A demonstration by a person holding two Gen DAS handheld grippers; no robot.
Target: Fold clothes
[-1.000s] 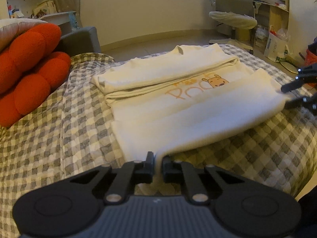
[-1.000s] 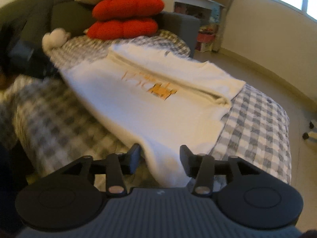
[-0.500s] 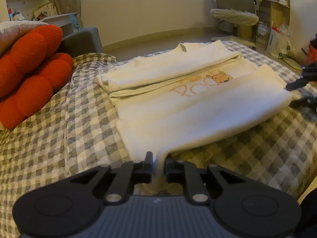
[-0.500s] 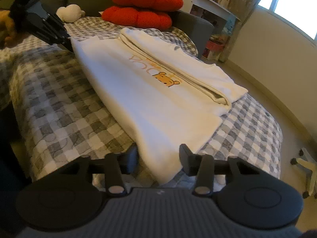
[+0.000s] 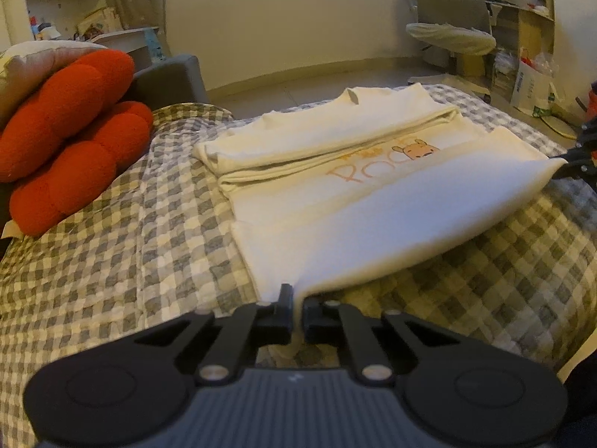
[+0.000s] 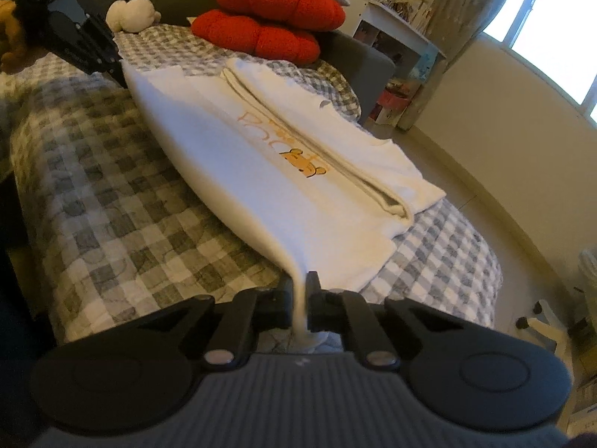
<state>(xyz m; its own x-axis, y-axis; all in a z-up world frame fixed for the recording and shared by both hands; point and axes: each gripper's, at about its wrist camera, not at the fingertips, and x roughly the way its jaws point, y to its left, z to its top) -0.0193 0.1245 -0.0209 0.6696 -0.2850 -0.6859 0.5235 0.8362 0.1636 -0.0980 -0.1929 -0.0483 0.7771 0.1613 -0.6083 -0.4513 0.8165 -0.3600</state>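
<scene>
The shirt [image 5: 358, 224] is cream-white, with orange lettering and an orange-yellow bear print [image 5: 419, 148] near its middle. It lies on a bed cover [image 5: 123, 246] in a grey, white and pale yellow check. At 10 o'clock in the left wrist view sit two bright red lobed cushions [image 5: 71, 138]; the left gripper [image 5: 296, 315] and right gripper [image 6: 298, 304] are matt black, and a small white plush [image 6: 130, 13] shows at 11 o'clock in the right wrist view.

The orange lettering [image 5: 367, 173] on the cream shirt [image 5: 373, 216] runs under a raised fold at 3 o'clock, unreadable. The right gripper [image 5: 576, 166] is cut off by the left wrist view's 3 o'clock edge; shelf clutter [image 5: 48, 26] at 10 o'clock is too small to identify.
</scene>
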